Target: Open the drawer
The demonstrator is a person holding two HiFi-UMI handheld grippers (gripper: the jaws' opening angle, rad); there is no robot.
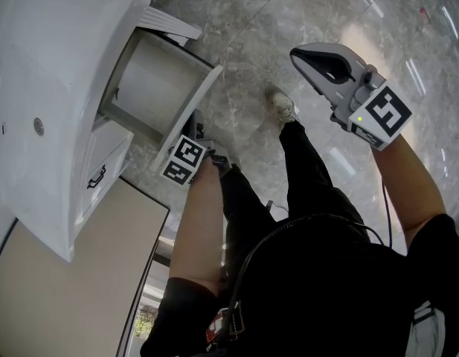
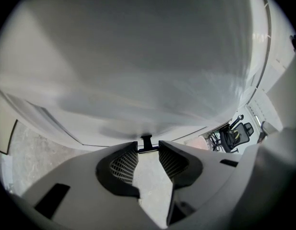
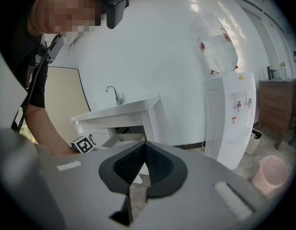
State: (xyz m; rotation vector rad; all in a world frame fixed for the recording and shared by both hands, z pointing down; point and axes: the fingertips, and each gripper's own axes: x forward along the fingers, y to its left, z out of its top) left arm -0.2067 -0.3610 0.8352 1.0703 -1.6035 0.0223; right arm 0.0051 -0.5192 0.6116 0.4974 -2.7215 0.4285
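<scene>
The white drawer (image 1: pixel 156 80) of the sink cabinet (image 1: pixel 43 65) stands pulled out, its front panel (image 1: pixel 190 110) tilted toward the floor. My left gripper (image 1: pixel 194 133) reaches under that panel; only its marker cube shows in the head view. In the left gripper view the drawer front (image 2: pixel 138 56) fills the frame. The small black drawer handle (image 2: pixel 147 145) sits between the tips of my left gripper (image 2: pixel 148 148), which close on it. My right gripper (image 1: pixel 307 56) hangs in the air to the right, away from the cabinet. It is shut and empty in the right gripper view (image 3: pixel 145 146).
A lower drawer with a black handle (image 1: pixel 96 176) sits shut on the cabinet. A beige board (image 1: pixel 80 274) lies beside it. The person's shoe (image 1: pixel 283 106) is on the marble floor. A water dispenser (image 3: pixel 229 114), a pink bin (image 3: pixel 270 174) and a wooden cabinet (image 3: pixel 277 99) stand to the right.
</scene>
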